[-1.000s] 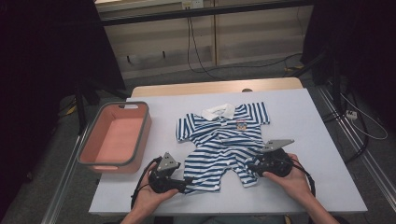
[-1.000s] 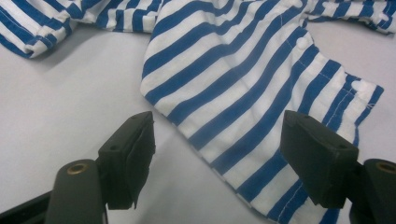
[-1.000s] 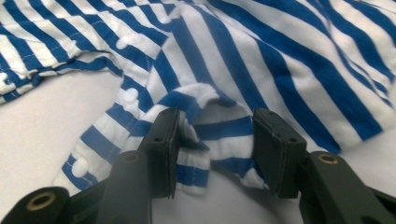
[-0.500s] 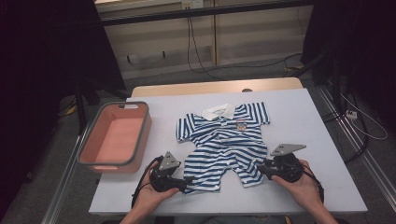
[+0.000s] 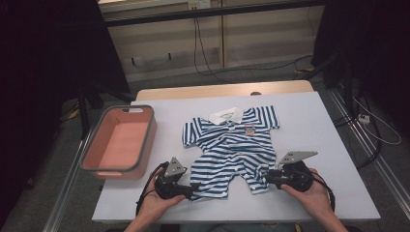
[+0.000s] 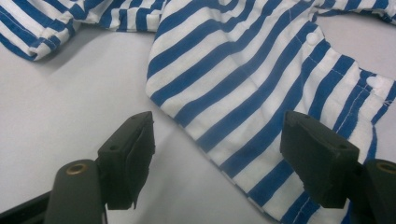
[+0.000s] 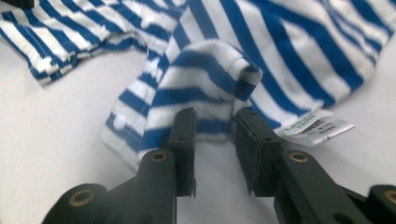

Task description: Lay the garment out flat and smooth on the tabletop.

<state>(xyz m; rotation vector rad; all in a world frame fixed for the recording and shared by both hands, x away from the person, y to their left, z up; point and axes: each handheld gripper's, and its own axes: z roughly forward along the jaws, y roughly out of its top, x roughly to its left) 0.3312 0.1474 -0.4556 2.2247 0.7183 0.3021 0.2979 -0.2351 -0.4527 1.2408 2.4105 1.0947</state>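
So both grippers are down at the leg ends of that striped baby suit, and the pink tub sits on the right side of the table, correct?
Not quite: the high view shows the pink tub on the left side of the table. The rest holds: the left gripper and right gripper are at the leg ends of the striped baby suit.

Left gripper (image 5: 193, 186) low, fingers (image 6: 128, 156) spread wide, right gripper (image 5: 267, 178) fingers (image 7: 183, 140) narrowly parted, both hand-held.
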